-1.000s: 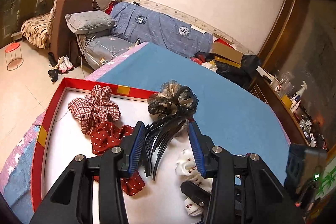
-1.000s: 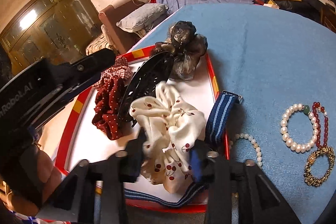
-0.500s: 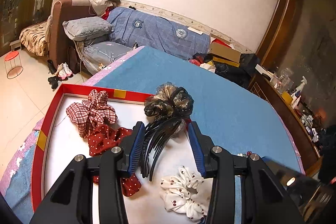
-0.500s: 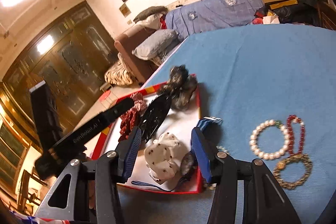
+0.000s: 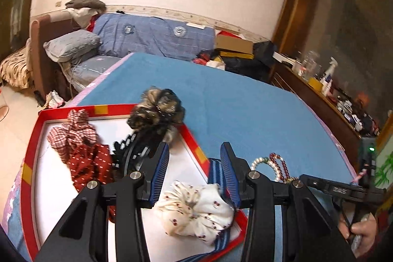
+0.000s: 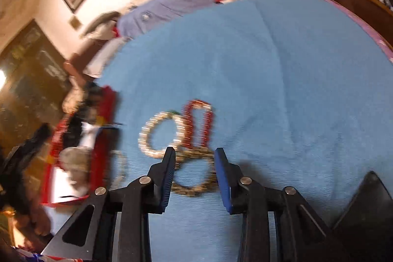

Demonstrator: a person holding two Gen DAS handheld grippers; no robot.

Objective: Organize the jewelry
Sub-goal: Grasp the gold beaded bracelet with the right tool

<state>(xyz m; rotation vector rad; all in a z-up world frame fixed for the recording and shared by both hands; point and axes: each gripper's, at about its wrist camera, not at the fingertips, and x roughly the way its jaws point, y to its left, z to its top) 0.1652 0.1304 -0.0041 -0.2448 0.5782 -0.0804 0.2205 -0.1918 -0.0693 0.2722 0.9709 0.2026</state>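
Note:
My left gripper point(image 5: 194, 149) hangs open over the right part of the red-rimmed tray point(image 5: 24, 188), nothing pinched. A white cherry-print scrunchie point(image 5: 196, 208) lies below its fingers, and the black hair claw point(image 5: 132, 154) is just left of the left finger. My right gripper point(image 6: 195, 151) points down at the blue cloth, its jaws closing. A gold chain bracelet point(image 6: 194, 190) lies flat between its fingertips, and the pads are not pressing on it. A pearl bracelet point(image 6: 145, 136) and a red bead bracelet point(image 6: 208, 122) lie just beyond. The right wrist view is blurred.
The tray also holds a plaid scrunchie point(image 5: 71, 136), a red dotted scrunchie point(image 5: 88, 163) and a dark sheer scrunchie point(image 5: 157, 109) at its far rim. A blue striped strap point(image 5: 215, 171) drapes over the right rim. A hand point(image 5: 361, 235) holds the other gripper at the right. Blue cloth stretches beyond.
The right gripper swung from the tray and white scrunchie to the bracelets on the cloth, its jaws narrowing. The left gripper shifted right, so the claw now sits left of its fingers.

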